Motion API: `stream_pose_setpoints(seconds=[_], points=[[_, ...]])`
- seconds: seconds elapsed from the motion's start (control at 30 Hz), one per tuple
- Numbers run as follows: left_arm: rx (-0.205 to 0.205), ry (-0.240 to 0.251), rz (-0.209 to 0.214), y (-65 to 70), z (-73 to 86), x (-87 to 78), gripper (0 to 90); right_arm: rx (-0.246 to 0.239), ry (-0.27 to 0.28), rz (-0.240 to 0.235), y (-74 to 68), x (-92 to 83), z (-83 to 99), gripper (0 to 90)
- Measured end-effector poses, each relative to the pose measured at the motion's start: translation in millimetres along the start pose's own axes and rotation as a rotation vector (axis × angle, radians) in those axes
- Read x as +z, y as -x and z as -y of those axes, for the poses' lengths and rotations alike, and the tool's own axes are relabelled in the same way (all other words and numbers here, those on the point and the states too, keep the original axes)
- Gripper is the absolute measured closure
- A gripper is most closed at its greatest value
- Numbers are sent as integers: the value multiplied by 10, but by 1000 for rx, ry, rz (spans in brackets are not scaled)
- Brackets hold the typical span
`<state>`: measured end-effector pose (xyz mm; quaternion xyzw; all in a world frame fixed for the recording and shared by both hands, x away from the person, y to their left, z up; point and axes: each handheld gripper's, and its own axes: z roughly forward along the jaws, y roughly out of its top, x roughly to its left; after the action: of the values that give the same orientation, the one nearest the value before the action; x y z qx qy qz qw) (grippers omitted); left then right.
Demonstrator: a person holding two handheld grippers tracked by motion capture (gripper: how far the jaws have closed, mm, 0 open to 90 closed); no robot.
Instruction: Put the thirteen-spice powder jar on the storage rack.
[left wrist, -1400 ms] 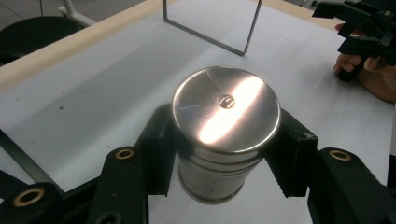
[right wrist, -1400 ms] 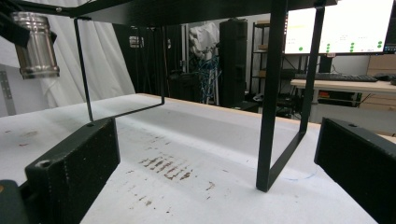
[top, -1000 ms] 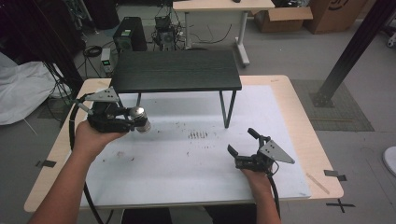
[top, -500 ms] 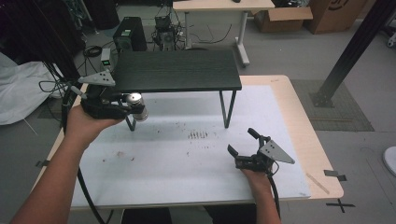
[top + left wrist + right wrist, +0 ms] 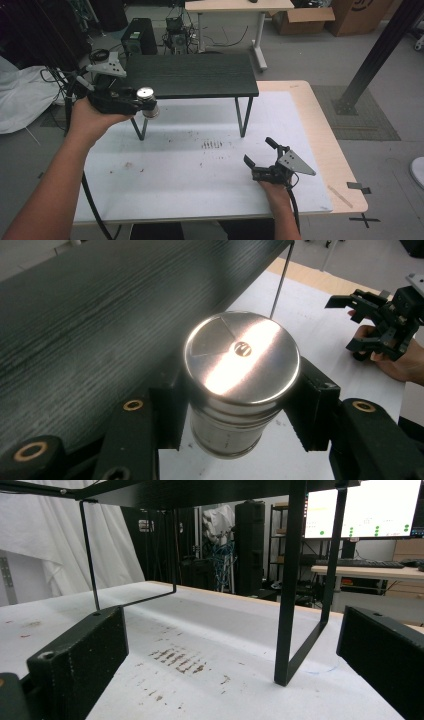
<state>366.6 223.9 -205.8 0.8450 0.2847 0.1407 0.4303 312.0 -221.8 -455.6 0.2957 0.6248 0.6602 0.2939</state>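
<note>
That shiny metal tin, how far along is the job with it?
Done: the left gripper has the metal tin clamped between its jaws and off the table. In hand: it hangs at the front left corner of the black shelf. Left, probably: setting it on that shelf. The right gripper rests open.

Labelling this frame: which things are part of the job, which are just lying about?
In the job: metal can, held in the left gripper; black shelf.
Lying about: right gripper, open and idle on the table; cardboard box; computer tower.
</note>
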Motion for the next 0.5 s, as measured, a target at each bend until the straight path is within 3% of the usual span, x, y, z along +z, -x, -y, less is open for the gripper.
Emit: stream_pose_setpoints(seconds=[0.2,0.5], points=[[15,-2,-2,-34,-184,18,490,0,2,-1,-1,-2,0,0],[23,1,-5,-89,-339,93,491,1,5,0,3,-5,1,0]])
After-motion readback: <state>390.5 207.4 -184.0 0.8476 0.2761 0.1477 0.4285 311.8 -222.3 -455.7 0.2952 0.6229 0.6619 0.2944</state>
